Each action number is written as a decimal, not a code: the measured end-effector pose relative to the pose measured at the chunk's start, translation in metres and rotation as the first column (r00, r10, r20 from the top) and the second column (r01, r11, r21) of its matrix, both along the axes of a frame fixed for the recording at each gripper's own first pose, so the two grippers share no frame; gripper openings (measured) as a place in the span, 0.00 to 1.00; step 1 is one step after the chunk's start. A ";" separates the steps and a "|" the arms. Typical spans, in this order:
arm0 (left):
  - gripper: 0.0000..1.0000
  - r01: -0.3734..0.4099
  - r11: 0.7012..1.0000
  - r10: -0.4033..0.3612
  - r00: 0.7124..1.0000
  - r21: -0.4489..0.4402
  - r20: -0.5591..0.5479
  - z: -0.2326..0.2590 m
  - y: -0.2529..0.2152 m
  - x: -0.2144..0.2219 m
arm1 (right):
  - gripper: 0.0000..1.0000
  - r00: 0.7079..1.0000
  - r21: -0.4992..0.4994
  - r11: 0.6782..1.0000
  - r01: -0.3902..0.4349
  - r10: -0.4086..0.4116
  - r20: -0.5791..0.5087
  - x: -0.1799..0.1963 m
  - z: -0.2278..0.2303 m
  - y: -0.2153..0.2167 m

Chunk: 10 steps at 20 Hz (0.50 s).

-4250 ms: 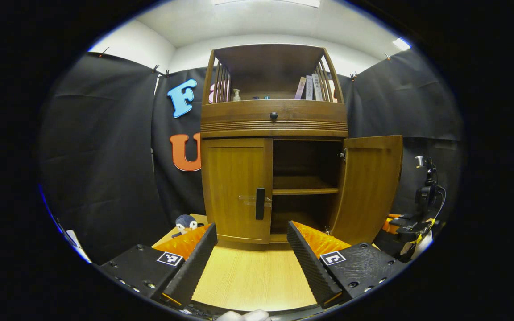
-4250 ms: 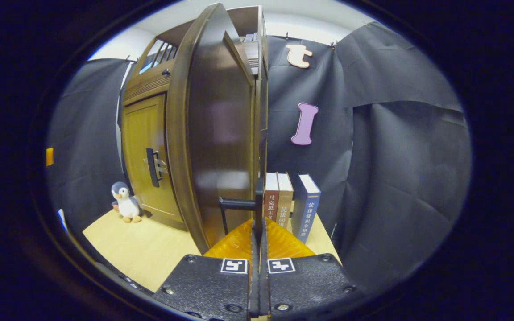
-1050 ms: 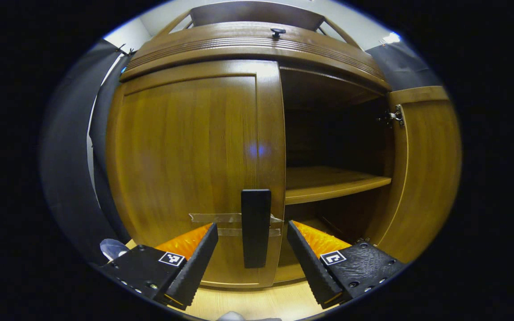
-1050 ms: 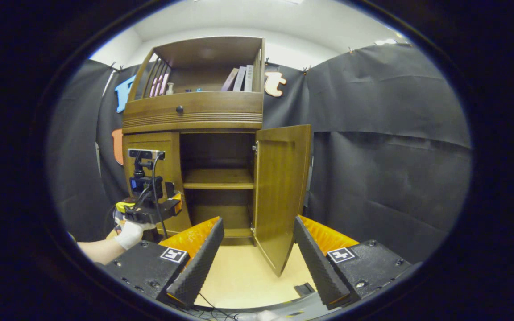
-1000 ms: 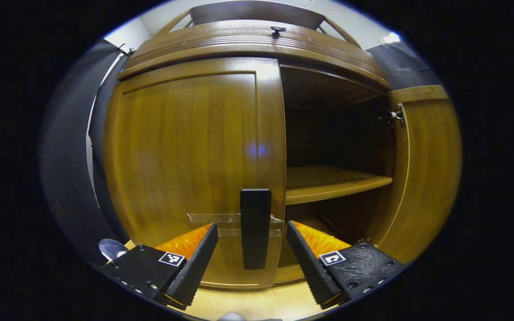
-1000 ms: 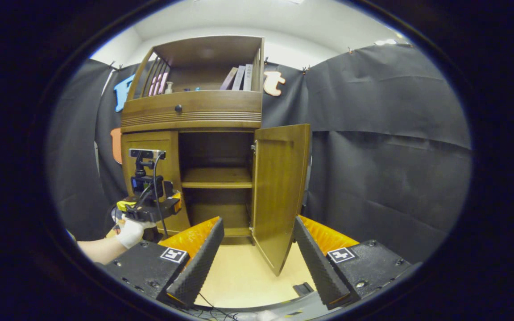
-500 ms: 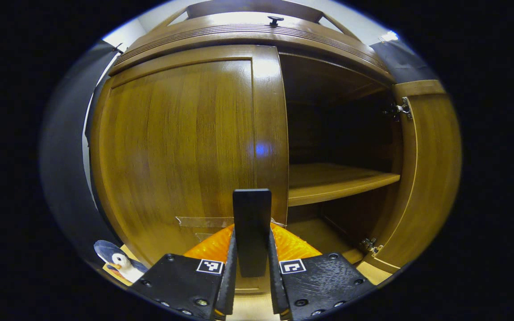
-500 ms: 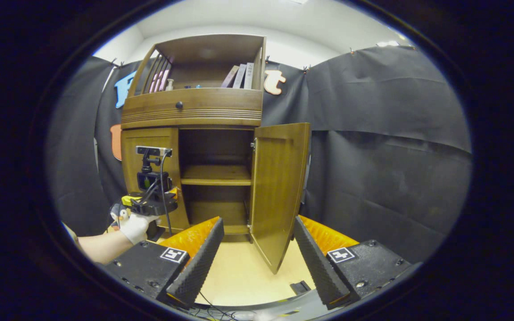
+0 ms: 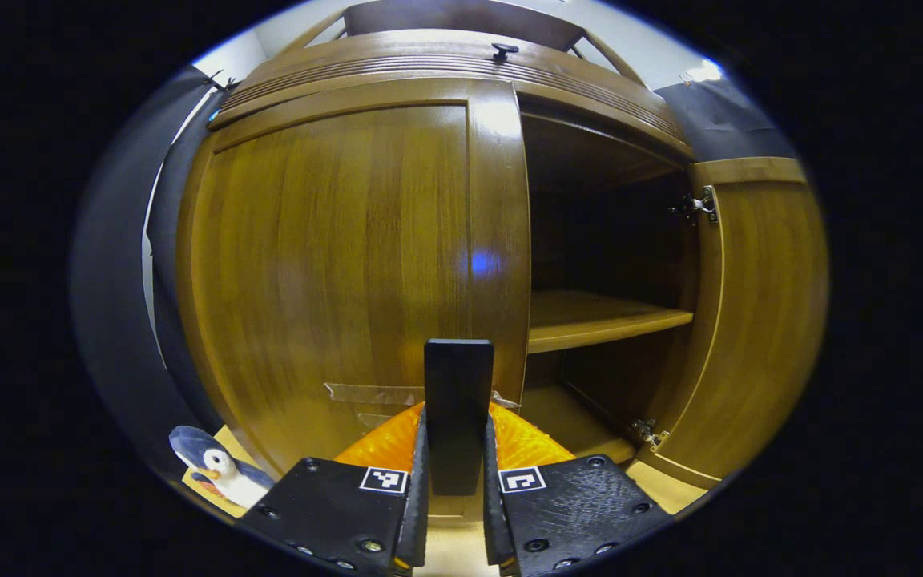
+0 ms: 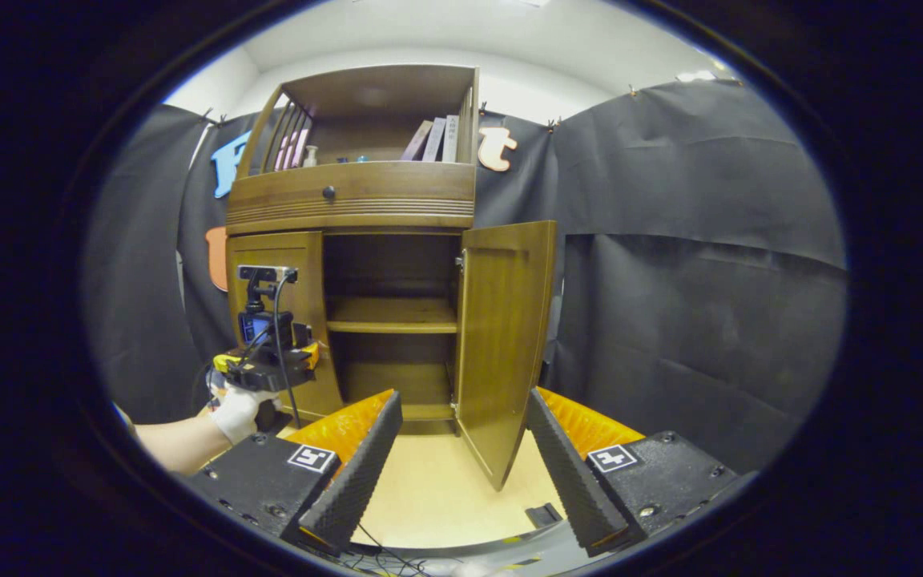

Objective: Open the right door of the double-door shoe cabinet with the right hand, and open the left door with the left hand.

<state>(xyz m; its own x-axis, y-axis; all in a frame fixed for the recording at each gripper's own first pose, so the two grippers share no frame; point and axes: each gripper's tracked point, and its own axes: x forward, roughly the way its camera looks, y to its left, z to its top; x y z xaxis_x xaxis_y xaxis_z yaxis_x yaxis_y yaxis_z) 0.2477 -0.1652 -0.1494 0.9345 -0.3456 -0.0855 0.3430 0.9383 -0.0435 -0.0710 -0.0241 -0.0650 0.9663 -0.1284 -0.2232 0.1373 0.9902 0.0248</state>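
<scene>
At the lower left of your left gripper view a penguin plush toy (image 9: 217, 473) sits on the pale wooden floor board (image 9: 453, 553), just beside the cabinet's base and clear of your fingers. The left door (image 9: 333, 264) spans the middle of that view, and your left gripper (image 9: 455, 513) is clenched on its black upright handle (image 9: 457, 417), both fingers pressing its sides. A strip of clear tape (image 9: 365, 393) crosses the door just beside the handle. Right of the door's edge the cabinet gapes dark, with one inner shelf (image 9: 598, 316) showing, and the right door (image 9: 758, 320) hangs wide open on its hinges at the right edge.

In your right gripper view, a gloved hand (image 10: 239, 410) at lower left holds the left gripper against the left door. The shoe cabinet (image 10: 357, 208) stands centre left, books (image 10: 432, 138) leaning in its top bay. The right door swings out at centre, its free edge between your right gripper's (image 10: 461, 473) fingers but well beyond them; those fingers are spread apart, grasping nothing. Black cloth walls (image 10: 694, 280) close the right side, with bare floor in front of the cabinet. A small dark object (image 10: 543, 514) lies on the floor near the right finger.
</scene>
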 end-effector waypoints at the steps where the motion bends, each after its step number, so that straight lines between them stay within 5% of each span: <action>1: 0.36 0.004 1.000 -0.004 1.000 -0.001 0.005 0.000 0.003 -0.007 | 0.99 1.000 0.009 1.000 -0.010 0.010 0.001 -0.006 -0.003 0.001; 2: 0.27 0.007 1.000 -0.007 1.000 -0.004 0.007 0.000 0.008 -0.015 | 0.99 1.000 0.014 1.000 -0.020 0.020 -0.001 -0.010 -0.004 0.004; 10: 0.27 -0.014 1.000 0.014 1.000 0.004 0.005 -0.002 0.054 -0.073 | 1.00 0.993 0.037 0.992 -0.117 0.118 -0.013 -0.015 -0.011 0.024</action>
<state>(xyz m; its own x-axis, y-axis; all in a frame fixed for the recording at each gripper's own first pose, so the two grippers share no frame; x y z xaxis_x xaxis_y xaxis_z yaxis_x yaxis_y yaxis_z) 0.1747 -0.1117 -0.1519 0.9395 -0.3325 -0.0826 0.3304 0.9431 -0.0382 -0.0856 0.0004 -0.0758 0.9708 -0.0059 -0.2400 0.0207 0.9980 0.0593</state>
